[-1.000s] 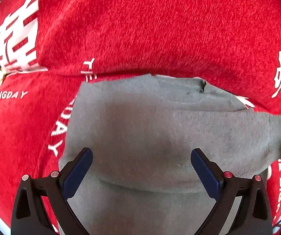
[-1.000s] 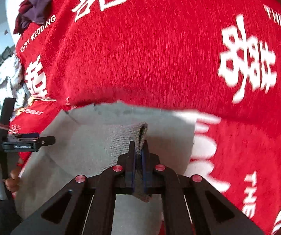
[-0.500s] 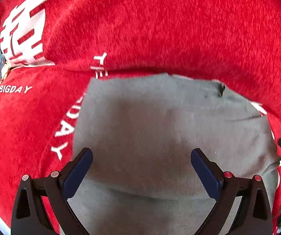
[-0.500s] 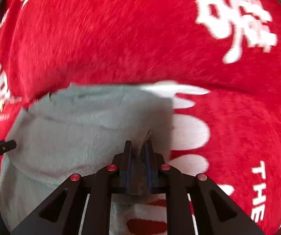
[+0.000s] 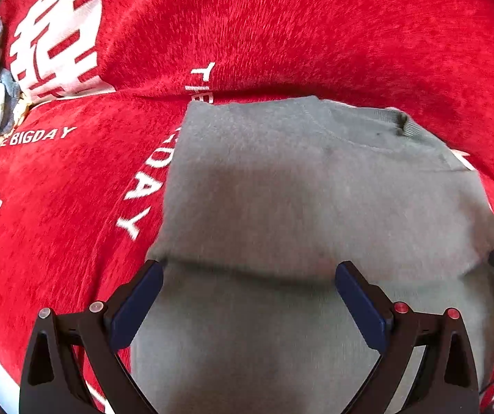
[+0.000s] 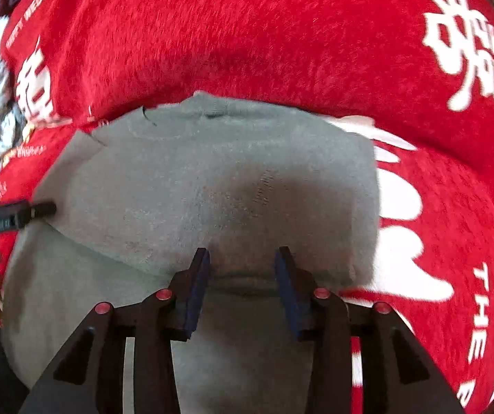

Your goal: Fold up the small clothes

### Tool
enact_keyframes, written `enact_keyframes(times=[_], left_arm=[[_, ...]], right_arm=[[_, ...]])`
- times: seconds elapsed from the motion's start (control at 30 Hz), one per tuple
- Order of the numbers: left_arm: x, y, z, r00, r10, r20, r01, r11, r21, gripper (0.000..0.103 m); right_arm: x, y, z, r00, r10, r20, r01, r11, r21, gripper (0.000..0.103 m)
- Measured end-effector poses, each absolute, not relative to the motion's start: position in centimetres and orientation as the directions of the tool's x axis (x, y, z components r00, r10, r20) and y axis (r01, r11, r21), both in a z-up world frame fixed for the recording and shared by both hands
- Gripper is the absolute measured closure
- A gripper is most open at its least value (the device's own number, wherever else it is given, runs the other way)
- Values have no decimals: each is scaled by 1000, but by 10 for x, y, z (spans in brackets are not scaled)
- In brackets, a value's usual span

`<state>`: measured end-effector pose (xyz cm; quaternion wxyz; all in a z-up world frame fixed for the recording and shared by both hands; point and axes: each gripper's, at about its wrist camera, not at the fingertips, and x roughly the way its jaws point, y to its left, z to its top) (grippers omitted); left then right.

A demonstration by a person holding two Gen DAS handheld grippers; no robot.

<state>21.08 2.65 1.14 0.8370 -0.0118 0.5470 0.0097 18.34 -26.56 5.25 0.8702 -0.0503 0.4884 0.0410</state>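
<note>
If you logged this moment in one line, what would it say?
task: fold small clothes | left gripper: open, over grey garment | right gripper: open, over garment | surface: red blanket

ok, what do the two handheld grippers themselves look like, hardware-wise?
Both match. The left gripper has black, angular linkage arms with triangular cutouts, flat dark-blue finger pads, silver pivot screws on its left linkage and red ones on its right. The right gripper has the same black frame and dark-blue pads, with red pivot screws on both sides. No cables or sleeves visible.
</note>
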Motion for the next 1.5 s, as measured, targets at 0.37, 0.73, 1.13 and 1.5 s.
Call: enact_keyframes(times=[0.37,0.73,1.13,1.5], left_arm=[[121,42,-4,342,-13,-940,26,1000,-4,2],[46,53,-1,299,-2,-954,55,998,15,1],[-11,79,-17,205,-41,-978,47,998,-33,1],[-21,90,-31,134,-132,-982,-7,991,-135,1]], right_arm=[[75,-239,28,399,-23,-917,-236,963,-127,49],[-61,-283,29,251,-124,-960,-251,950,-188,41],[-131,-281,62,414,-46,-909,-282,943,-176,36],[-123,-290,68,468,81,-880,-273,960,-57,36]])
